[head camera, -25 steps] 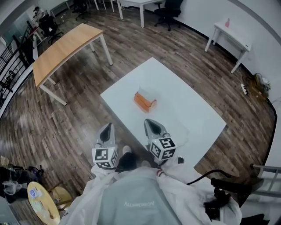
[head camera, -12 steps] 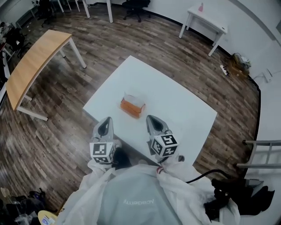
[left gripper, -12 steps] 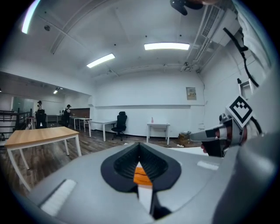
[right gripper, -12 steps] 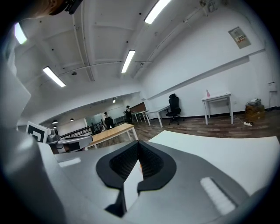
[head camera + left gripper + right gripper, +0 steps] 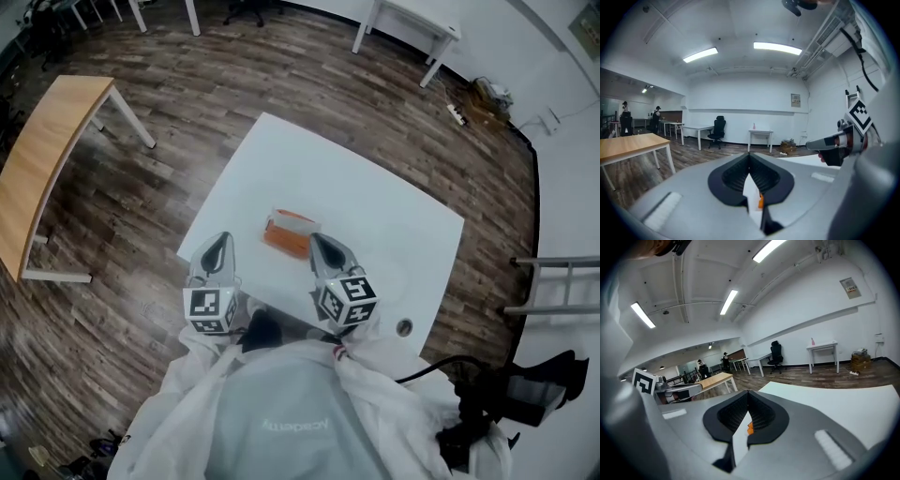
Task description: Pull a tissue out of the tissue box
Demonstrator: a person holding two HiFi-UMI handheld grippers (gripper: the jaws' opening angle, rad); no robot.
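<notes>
Against the frame of a second ago: wooden table (image 5: 47, 159) pushed out to the far left of the head view. Left tool (image 5: 218, 246) no longer over bare floor but at the near left corner of the white tabletop (image 5: 375, 187). Tissue box (image 5: 289, 234) much nearer, lying between the two tool tips instead of well beyond them. Right tool (image 5: 319, 242) at the box's right end as the head view shows it.

Hard to make out: in the left gripper view, only an orange sliver of the box (image 5: 761, 201) through the slot behind the left tool (image 5: 749, 157), tips pressed together, pinching nothing. Much the same in the right gripper view: a speck of orange (image 5: 750, 427) behind the right tool (image 5: 747, 393), tips likewise pressed together on nothing. White tissue on top of the box too small to tell clearly in the head view. Right end of the box partly covered there by the right tool.

Counted: one wooden table, two tools, one tissue box, one white tabletop bearing it.
</notes>
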